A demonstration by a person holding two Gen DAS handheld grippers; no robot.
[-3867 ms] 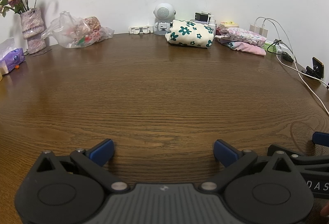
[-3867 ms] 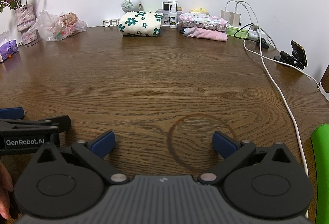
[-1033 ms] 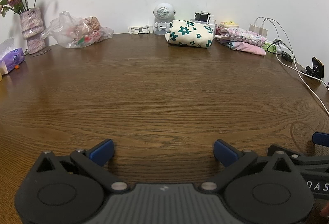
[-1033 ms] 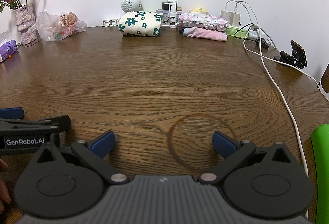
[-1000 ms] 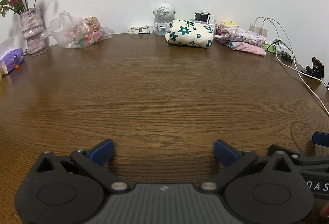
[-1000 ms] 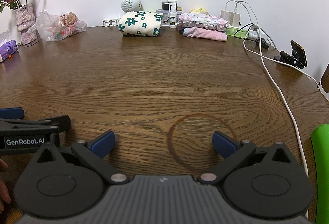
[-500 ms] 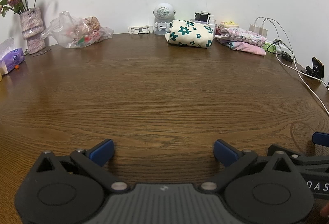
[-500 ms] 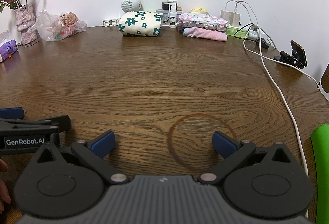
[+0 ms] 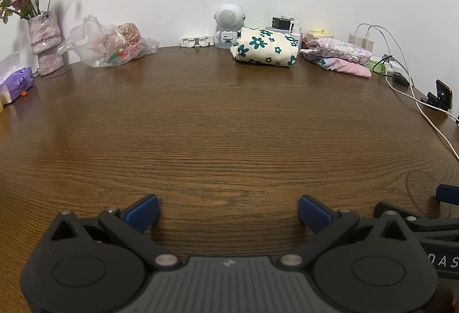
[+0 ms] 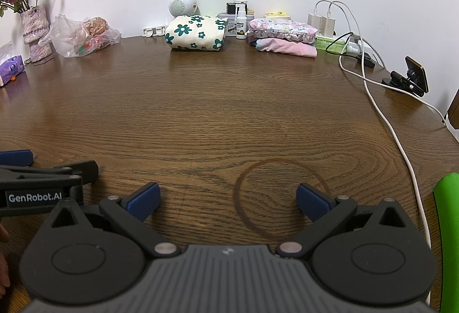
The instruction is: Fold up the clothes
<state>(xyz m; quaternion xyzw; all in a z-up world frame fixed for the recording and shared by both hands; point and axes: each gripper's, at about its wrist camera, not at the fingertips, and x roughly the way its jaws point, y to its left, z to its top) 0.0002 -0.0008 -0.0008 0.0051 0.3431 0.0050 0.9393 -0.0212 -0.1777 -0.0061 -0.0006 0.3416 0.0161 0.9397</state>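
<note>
1. Two sets of tongs, left tongs (image 9: 228, 211) and right tongs (image 10: 228, 199), parked low over the near edge of the dark brown wood-grain surface (image 9: 229, 135); blue-tipped fingers spread wide on both, nothing gripped between them, only bare wood in each gap. Side by side and close together, the left body visible at the left edge of the right wrist view.

2. Task's clothes far off at the back, against the white wall: cream folded garment with dark green flowers (image 10: 196, 33) near centre, stack of pink and floral folded clothes (image 10: 282, 37) just to its right. Both already squared into neat bundles, probably pushed back to keep the middle free as a folding area.

3. No unfolded garment in either view. Either task near its end, or next piece waiting outside the frames; cannot tell which.

4. Clutter kept to the rim, likely for the same reason: crumpled clear plastic bag with snacks (image 9: 110, 44) and knitted lilac vase with dried roses (image 9: 46, 46) at back left, small white round-headed robot speaker (image 9: 229, 25) behind the flowered garment, white charger cable (image 10: 384, 117) trailing down the right side.

5. Dark ring stain (image 10: 279, 198) on the wood under the right tongs, harmless.

6. Cable worth watching: loose, near the right tongs, easy to snag on a reach to the right.
</note>
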